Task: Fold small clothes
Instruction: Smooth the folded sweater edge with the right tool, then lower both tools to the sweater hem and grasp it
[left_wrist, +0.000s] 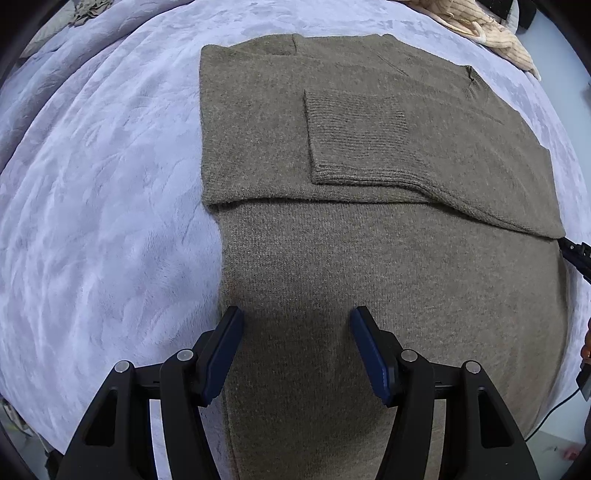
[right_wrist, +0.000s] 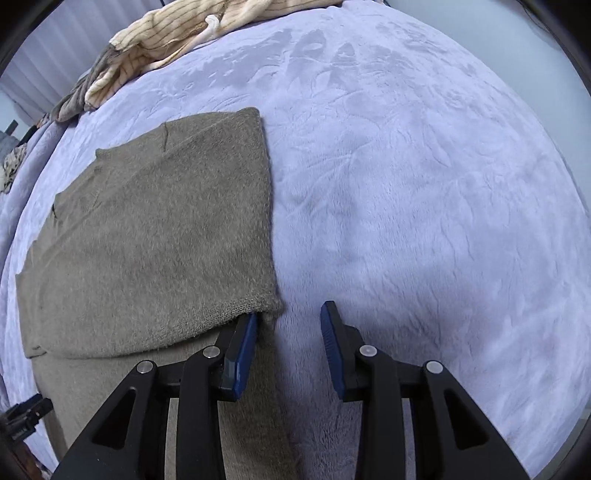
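An olive-brown knit sweater (left_wrist: 369, 258) lies flat on a lavender blanket (left_wrist: 92, 221), with its upper part folded down and a ribbed cuff (left_wrist: 354, 136) resting on top. My left gripper (left_wrist: 297, 314) points down over the sweater's lower body. It is open and holds nothing, and its left finger is at the sweater's left edge. In the right wrist view the sweater (right_wrist: 147, 240) fills the left side. My right gripper (right_wrist: 290, 312) is open, with only blanket (right_wrist: 424, 203) showing in the gap. Its left fingertip (right_wrist: 247, 332) touches the corner of the folded layer.
A cream striped garment (right_wrist: 177, 29) is bunched at the far edge of the bed, also visible in the left wrist view (left_wrist: 491, 33). More crumpled clothes (left_wrist: 85, 11) lie far left. A dark cable (left_wrist: 554, 406) runs on the floor beside the bed.
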